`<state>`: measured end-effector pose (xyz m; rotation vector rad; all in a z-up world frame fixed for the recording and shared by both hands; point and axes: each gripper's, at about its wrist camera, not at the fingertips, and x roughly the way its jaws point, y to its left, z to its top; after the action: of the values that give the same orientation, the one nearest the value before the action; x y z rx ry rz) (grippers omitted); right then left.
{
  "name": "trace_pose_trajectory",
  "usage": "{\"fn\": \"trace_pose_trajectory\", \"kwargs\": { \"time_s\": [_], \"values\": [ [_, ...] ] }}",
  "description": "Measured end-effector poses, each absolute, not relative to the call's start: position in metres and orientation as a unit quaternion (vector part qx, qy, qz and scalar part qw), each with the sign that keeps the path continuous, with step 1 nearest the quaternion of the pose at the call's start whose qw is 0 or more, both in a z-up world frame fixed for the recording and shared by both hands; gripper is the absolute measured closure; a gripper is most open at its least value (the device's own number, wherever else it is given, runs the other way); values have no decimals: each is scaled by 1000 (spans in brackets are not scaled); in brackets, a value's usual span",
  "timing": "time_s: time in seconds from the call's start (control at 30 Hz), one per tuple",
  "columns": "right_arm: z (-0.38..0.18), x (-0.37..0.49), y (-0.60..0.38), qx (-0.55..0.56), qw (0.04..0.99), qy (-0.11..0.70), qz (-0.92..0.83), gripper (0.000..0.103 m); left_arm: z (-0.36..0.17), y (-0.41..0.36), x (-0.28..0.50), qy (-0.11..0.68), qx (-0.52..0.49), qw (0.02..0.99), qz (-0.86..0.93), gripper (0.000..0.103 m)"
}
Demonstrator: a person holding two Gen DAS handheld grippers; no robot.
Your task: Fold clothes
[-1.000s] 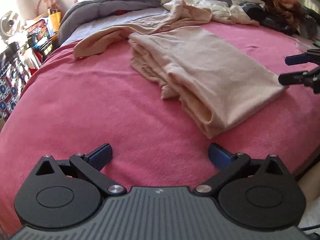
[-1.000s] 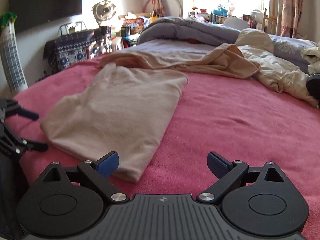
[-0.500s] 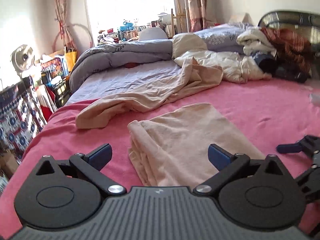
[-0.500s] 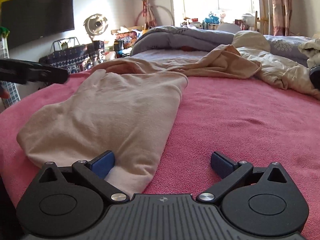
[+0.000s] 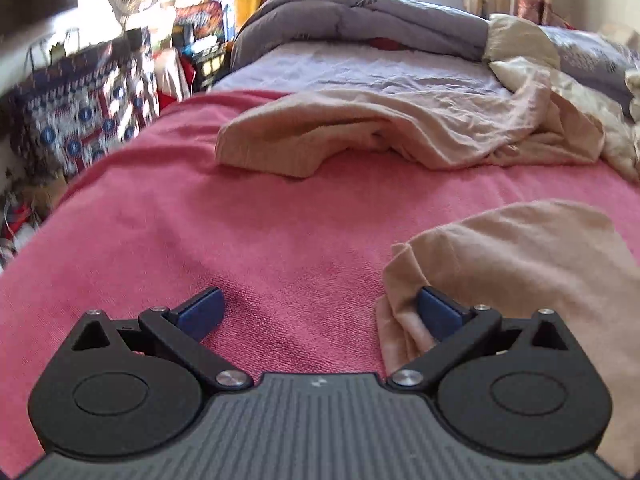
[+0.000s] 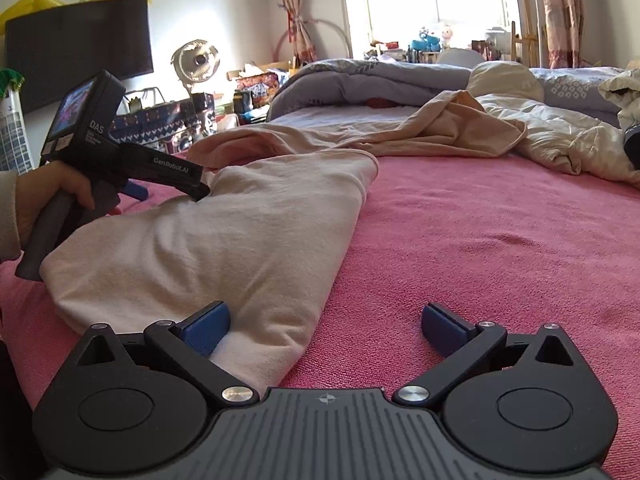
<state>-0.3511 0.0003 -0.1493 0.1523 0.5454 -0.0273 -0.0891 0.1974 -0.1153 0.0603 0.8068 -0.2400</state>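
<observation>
A folded beige garment [image 6: 224, 240] lies on the pink blanket [image 6: 500, 248]. My right gripper [image 6: 326, 328] stands open and low at its near corner; cloth lies between the jaws, against the left pad [image 6: 208, 326]. At the garment's far left end sits my left gripper [image 6: 172, 190], held by a hand [image 6: 52, 196]. In the left wrist view the left gripper [image 5: 320, 312] is open, and the garment's layered edge [image 5: 404, 280] lies against its right pad [image 5: 440, 312]. A second, unfolded beige garment [image 5: 400, 128] lies further up the bed.
A grey duvet [image 6: 360, 80] and cream bedding [image 6: 568, 140] are piled at the head of the bed. Off the bed's left side stand a fan [image 6: 196, 60], a patterned bag [image 5: 84, 112] and a dark screen [image 6: 80, 48]. Bare pink blanket spreads right of the folded garment.
The left gripper has swung across to the folded garment's left end and rolled, and its right pad now meets the layered edge. The right gripper has sunk to the near corner.
</observation>
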Motion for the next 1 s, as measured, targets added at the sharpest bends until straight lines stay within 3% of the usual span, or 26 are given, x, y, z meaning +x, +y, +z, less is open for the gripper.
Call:
{"fn": "trace_pose_trajectory", "kwargs": {
  "time_s": [0.23, 0.47, 0.7, 0.87, 1.0],
  "values": [
    [-149, -353, 0, 81, 961, 266, -11, 0, -82, 206, -94, 409, 13, 911, -48, 0],
    [-149, -354, 2, 79, 961, 265, -13, 0, -56, 193, -156, 397, 11, 914, -78, 0],
    [-140, -352, 0, 80, 954, 287, -19, 0, -100, 190, -214, 386, 88, 915, -80, 0],
    [-108, -350, -11, 57, 963, 255, -64, 0, -120, 225, -228, 347, 9, 930, -122, 0],
    [-88, -301, -26, 55, 963, 253, -78, 0, -130, 224, -239, 300, 23, 944, -131, 0]
  ]
}}
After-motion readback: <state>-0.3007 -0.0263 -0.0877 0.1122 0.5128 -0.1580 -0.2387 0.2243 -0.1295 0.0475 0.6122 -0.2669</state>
